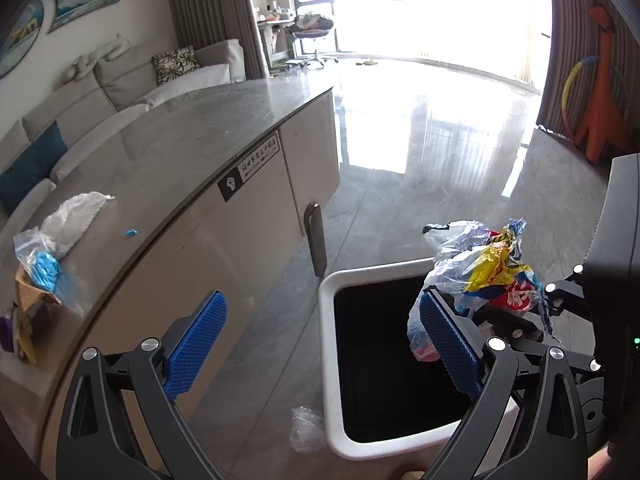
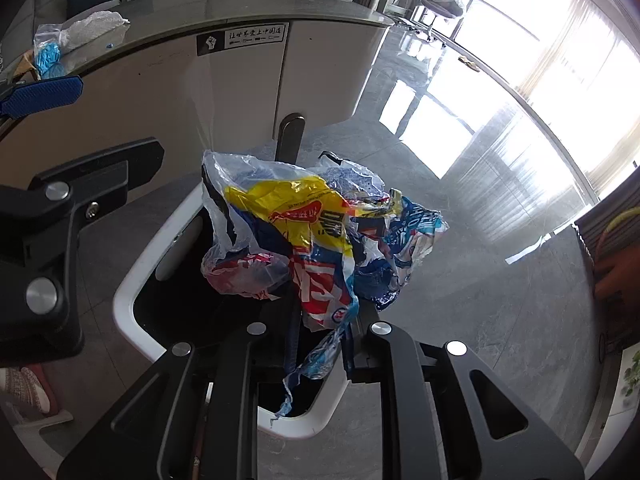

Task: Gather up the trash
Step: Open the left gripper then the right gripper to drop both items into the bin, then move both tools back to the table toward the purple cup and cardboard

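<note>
My right gripper (image 2: 320, 336) is shut on a crumpled bundle of plastic wrappers (image 2: 304, 236), yellow, red, blue and clear, and holds it above the white trash bin (image 2: 132, 288), whose inside is black. The bundle also shows in the left wrist view (image 1: 484, 268), above the bin (image 1: 332, 364). My left gripper (image 1: 320, 344) is open and empty, beside the bin and next to the counter. More trash lies on the grey counter (image 1: 180, 148): a white bubble-wrap piece (image 1: 74, 216), a clear bag with blue gloves (image 1: 42, 264) and a small blue scrap (image 1: 131, 233).
A crumpled clear wrapper (image 1: 306, 432) lies on the floor by the bin's near corner. The white cabinet (image 2: 240, 76) with a dark handle (image 2: 290, 136) stands behind the bin. A sofa (image 1: 120, 80) is beyond the counter. Glossy grey floor (image 1: 420, 152) stretches to the windows.
</note>
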A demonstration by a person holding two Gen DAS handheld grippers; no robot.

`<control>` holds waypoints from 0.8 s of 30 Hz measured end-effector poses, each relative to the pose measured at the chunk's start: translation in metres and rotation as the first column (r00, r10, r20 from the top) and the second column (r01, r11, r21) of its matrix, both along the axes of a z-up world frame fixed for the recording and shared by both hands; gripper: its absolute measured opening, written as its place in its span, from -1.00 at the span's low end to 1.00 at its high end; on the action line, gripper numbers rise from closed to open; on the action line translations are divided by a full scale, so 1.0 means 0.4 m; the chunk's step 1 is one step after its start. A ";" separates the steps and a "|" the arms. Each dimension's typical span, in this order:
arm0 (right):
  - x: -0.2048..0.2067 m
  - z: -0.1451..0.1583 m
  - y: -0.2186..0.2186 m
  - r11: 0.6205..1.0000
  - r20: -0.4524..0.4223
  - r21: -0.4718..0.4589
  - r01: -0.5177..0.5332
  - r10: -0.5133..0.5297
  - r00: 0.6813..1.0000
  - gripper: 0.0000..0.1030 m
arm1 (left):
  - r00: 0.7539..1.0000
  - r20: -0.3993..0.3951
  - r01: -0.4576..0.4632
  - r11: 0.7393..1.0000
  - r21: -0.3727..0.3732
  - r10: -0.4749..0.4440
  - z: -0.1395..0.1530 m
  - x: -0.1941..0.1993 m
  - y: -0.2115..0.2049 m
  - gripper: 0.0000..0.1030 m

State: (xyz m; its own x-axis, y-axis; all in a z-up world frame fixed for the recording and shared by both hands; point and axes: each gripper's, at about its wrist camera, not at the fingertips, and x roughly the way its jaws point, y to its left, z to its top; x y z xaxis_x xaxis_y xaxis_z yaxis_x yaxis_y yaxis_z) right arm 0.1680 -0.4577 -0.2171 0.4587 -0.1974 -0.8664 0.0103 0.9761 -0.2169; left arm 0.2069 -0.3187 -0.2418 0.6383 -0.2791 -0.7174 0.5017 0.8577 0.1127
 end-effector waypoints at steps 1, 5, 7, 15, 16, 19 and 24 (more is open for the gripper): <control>0.010 -0.011 -0.010 1.000 -0.018 0.016 0.000 0.000 1.000 -0.64 | 1.000 0.002 -0.001 1.000 0.003 0.000 0.000 0.000 -0.001 0.88; 0.048 -0.044 -0.044 0.997 -0.087 0.079 0.009 -0.002 0.996 0.20 | 1.000 0.002 -0.009 1.000 0.012 0.009 -0.003 -0.002 0.004 0.88; 0.061 -0.040 -0.056 0.999 -0.076 0.053 0.012 -0.008 0.997 0.69 | 1.000 -0.009 -0.009 1.000 0.002 0.009 -0.003 0.000 0.006 0.88; 0.110 -0.032 -0.081 1.000 -0.025 -0.008 -0.004 0.004 1.000 0.91 | 1.000 -0.006 -0.019 1.000 0.002 0.020 0.004 0.004 0.020 0.88; 0.113 -0.032 -0.077 1.000 -0.016 -0.021 -0.005 0.004 1.000 0.91 | 1.000 -0.005 -0.021 1.000 -0.002 0.021 0.006 0.002 0.023 0.88; 0.112 -0.029 -0.067 0.998 0.026 -0.063 -0.010 0.012 1.000 0.91 | 1.000 -0.004 -0.027 1.000 -0.010 0.027 0.016 0.000 0.034 0.88; 0.106 0.022 -0.026 0.993 0.159 -0.114 -0.012 0.031 0.987 0.91 | 0.999 0.018 -0.045 0.999 -0.019 0.045 0.043 -0.003 0.065 0.88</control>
